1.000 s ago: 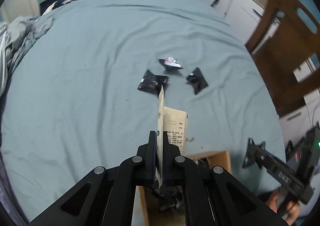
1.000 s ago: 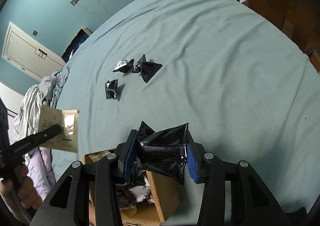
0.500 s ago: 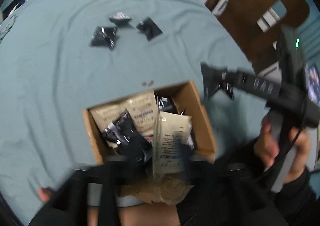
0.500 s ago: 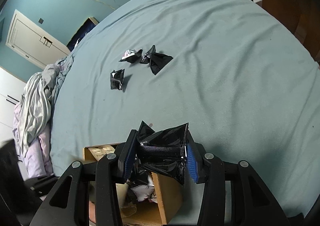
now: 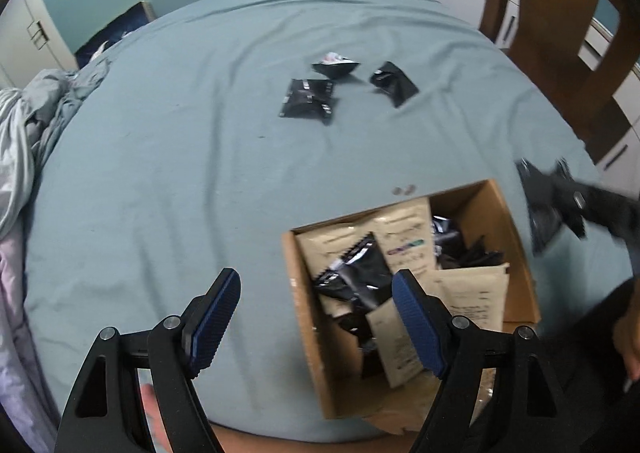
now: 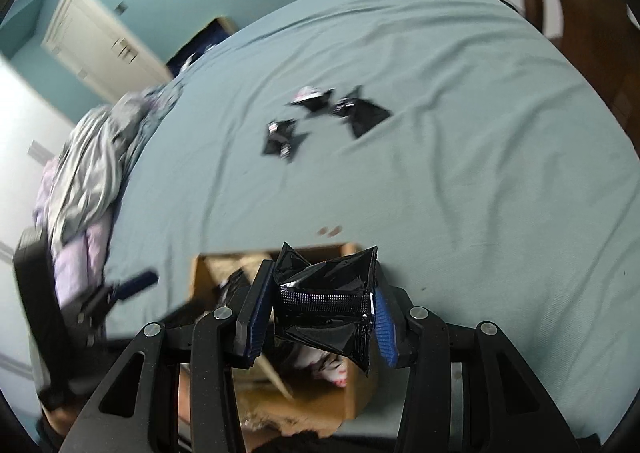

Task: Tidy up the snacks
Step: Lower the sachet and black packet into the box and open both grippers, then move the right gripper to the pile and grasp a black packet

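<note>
An open cardboard box (image 5: 304, 317) sits on the teal bed sheet, holding several beige and black snack packets. My left gripper (image 5: 316, 281) hovers over the box's left side, its jaws opening with nothing gripped. A beige packet (image 5: 472, 301) lies loose in the box to its right. My right gripper (image 6: 324, 285) is shut on a crumpled black packet (image 6: 328, 293) above the box (image 6: 356, 405). Three black packets (image 5: 307, 103) (image 5: 335, 67) (image 5: 394, 83) lie farther out on the sheet. The right gripper (image 5: 560, 201) shows blurred in the left wrist view.
Crumpled grey and lilac bedding (image 5: 24, 125) is heaped at the left edge of the bed. A wooden chair (image 5: 560, 25) and white cabinets stand at the right. Two small brown spots (image 5: 404, 191) mark the sheet just beyond the box.
My left gripper let go of the beige packet, which now lies in the box, and its jaws spread wide. My right gripper carried the black packet over the box.
</note>
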Tool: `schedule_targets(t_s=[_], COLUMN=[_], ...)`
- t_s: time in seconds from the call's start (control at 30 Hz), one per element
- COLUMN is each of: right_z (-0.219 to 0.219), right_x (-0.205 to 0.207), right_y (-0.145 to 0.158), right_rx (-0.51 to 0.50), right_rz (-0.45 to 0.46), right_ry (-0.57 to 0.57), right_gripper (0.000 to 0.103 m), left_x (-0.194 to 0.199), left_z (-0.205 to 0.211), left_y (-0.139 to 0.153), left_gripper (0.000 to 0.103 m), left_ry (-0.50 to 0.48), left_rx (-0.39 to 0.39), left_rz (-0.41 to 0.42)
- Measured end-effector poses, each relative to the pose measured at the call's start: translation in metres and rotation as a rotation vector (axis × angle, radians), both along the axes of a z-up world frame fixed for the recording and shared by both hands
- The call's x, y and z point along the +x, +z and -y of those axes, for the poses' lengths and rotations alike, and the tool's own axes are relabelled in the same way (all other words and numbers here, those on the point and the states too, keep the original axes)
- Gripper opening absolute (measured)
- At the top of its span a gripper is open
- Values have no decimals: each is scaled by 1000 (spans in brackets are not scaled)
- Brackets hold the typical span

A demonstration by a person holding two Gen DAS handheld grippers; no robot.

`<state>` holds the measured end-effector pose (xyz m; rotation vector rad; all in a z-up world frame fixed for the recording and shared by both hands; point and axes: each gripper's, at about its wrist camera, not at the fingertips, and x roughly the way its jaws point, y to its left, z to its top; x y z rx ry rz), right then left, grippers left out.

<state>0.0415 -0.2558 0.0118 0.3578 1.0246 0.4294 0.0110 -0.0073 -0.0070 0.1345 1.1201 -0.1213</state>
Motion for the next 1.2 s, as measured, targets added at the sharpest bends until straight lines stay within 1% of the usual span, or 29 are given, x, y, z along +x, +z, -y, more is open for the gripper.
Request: schedule_targets(t_s=[0.1, 0.23, 0.27, 0.3, 0.37, 0.4, 0.5, 0.57, 0.67, 0.87, 1.07, 1.2], right_z=[-11, -24, -27, -28, -23, -19, -7, 2, 9, 14, 10, 2], right_x=[-11, -23, -24, -22, -19, -17, -13, -10, -4, 11, 44, 64], right_y=[4, 7, 6, 4, 1, 2, 6, 7, 9, 16, 10, 6], right_rx=[-17, -40, -34, -28, -7, -9, -43, -74, -120, -207, -228, -257], right_rz=[30, 61, 51, 38, 20, 22, 46, 46, 40, 27, -17, -27], right_ry=[52, 135, 157, 163, 130, 101, 6, -50, -80, -81, -83, -55], right_gripper=[44, 46, 49, 59, 74, 76, 76, 76, 76, 76, 76, 76], left_x=[3, 4, 5, 5, 4, 5, 4, 4, 4, 7, 13, 14], left_z=[-6, -11, -13, -13, -14, -14, -13, -12, -12, -12, -14, -14], left_y=[-2, -1, -1, -1, -1, -2, -4, -4, -3, -4, -7, -8], left_gripper=[79, 79, 79, 79, 79, 79, 79, 79, 79, 80, 80, 80], left_ry=[20, 38, 42, 44, 50, 52, 53, 53, 55, 50, 59, 53], left_rx=[-16, -14, -13, -12, -7, -3, 16, 34, 45, 42, 26, 12], left_rz=[-7, -6, -5, -5, -9, -12, -10, -3, 11, 14, -12, -28])
